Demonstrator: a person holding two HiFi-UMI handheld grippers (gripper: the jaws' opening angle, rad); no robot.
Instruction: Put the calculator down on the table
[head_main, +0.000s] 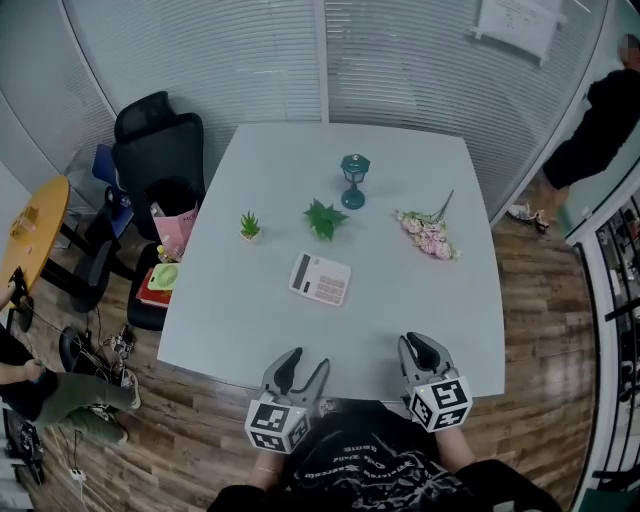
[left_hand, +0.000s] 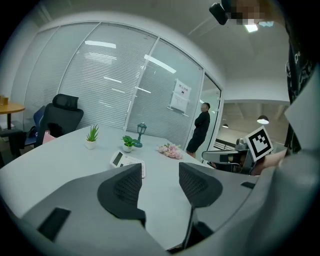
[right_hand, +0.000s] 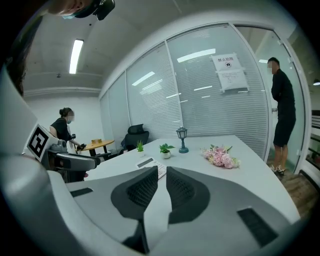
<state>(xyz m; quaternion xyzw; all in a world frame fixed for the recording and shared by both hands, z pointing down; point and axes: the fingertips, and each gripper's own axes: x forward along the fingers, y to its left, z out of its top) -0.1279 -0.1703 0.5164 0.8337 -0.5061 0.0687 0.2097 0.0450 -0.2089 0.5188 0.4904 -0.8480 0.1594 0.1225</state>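
Calculator (head_main: 320, 278) lies flat, long axis crosswise, display left; left claw (head_main: 307, 360) released, right claw (head_main: 424, 346) barely parted.

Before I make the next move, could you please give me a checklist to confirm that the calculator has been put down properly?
1. Calculator lies flat on the table: ok.
2. Left gripper empty, jaws apart: ok.
3. Right gripper empty, jaws only a narrow gap apart: ok.
4. Both grippers clear of the calculator, back at the table's near edge: ok.
5. Calculator apart from the leafy plant behind it: ok.
6. Calculator undamaged and working: cannot tell.
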